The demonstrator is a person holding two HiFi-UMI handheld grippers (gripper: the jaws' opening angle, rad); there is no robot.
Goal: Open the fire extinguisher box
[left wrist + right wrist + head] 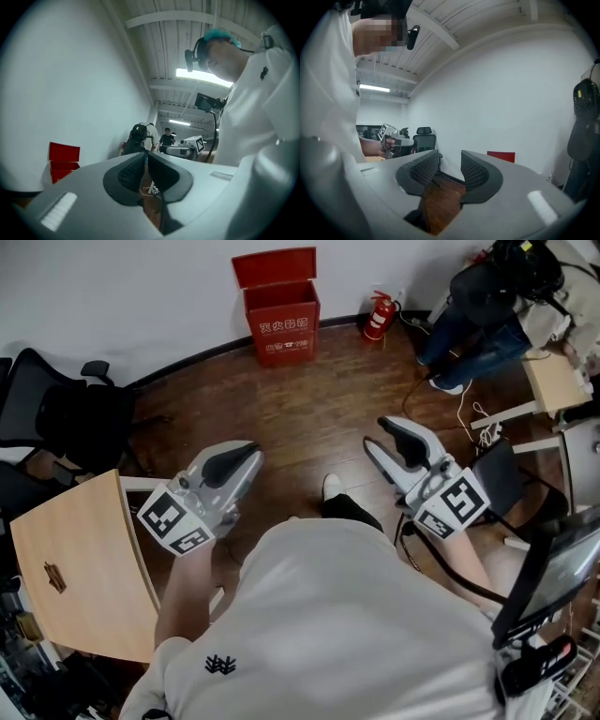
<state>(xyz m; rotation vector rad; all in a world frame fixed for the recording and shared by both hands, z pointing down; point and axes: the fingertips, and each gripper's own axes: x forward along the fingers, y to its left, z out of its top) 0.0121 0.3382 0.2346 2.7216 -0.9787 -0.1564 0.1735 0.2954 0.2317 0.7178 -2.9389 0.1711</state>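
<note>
Far past clenched left fingers (231, 465) and parted right fingers (410, 439) stands the extinguisher box (281, 326).

Open floor (309, 409) to box (283, 329) — chair (56, 418) (black) left.

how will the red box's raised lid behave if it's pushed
The red box looks rigid, probably stiff. Its lid stands raised by the wall, so it would likely swing down on a hinge. Free-standing on the floor, the box might slide.

Box (283, 329) at the wall (141, 296), top centre.
Extinguisher (379, 318) right of it; chair (52, 413) upper left; table (80, 559) lower left.
</note>
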